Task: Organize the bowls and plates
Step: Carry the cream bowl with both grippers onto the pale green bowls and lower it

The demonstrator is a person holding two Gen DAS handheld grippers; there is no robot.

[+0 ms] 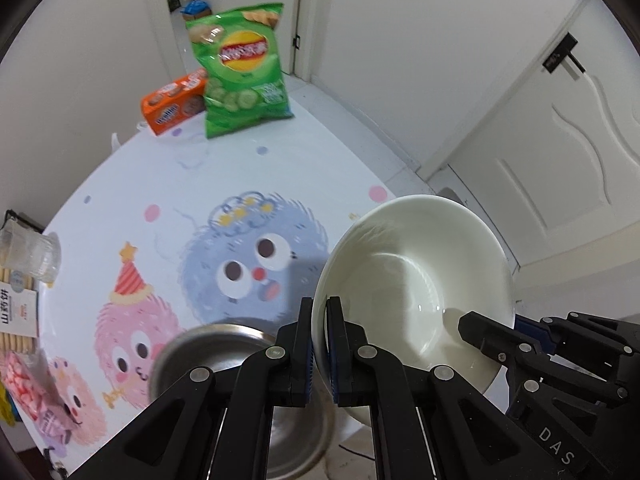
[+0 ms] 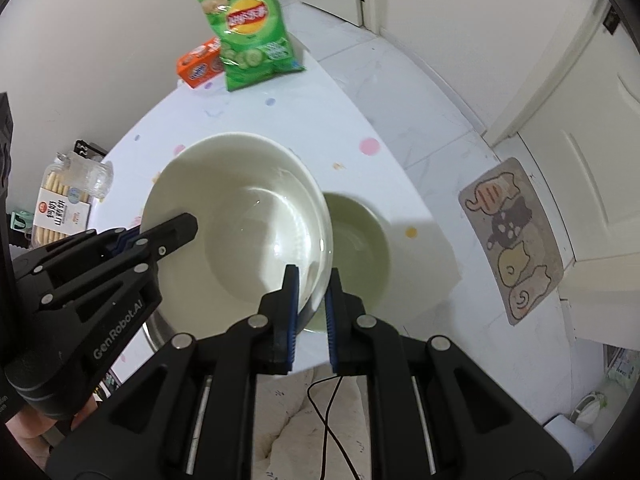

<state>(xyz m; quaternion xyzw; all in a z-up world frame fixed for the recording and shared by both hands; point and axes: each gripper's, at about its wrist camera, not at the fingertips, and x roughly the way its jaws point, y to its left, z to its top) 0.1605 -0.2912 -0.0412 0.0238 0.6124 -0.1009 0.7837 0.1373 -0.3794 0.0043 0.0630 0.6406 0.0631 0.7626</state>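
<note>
1. Right now your left tongs are clamped nearly closed on the near rim of the white bowl, one finger outside the wall and one inside.
2. Your right tongs pinch the opposite rim of that same white bowl, jaws narrow, with the rim between the blue pads.
3. Both tongs point steeply down, and the bowl hangs tilted between them, clear of the worktop.
4. Look under your left tongs: a steel bowl sits at the worktop's near edge, partly hidden by the black fingers.
5. Look past your right tongs: a second, pale greenish bowl rests on the worktop just beside and below the held one, partly covered by it.
6. At the far end of the worktop a green crisp bag stands upright, with an orange biscuit box leaning just beside it.
7. On your left edge you have a clear plastic cup lying on its side and a pack of biscuits next to it.
8. A patterned mat lies on the floor off to the right, well apart from the worktop.
</note>
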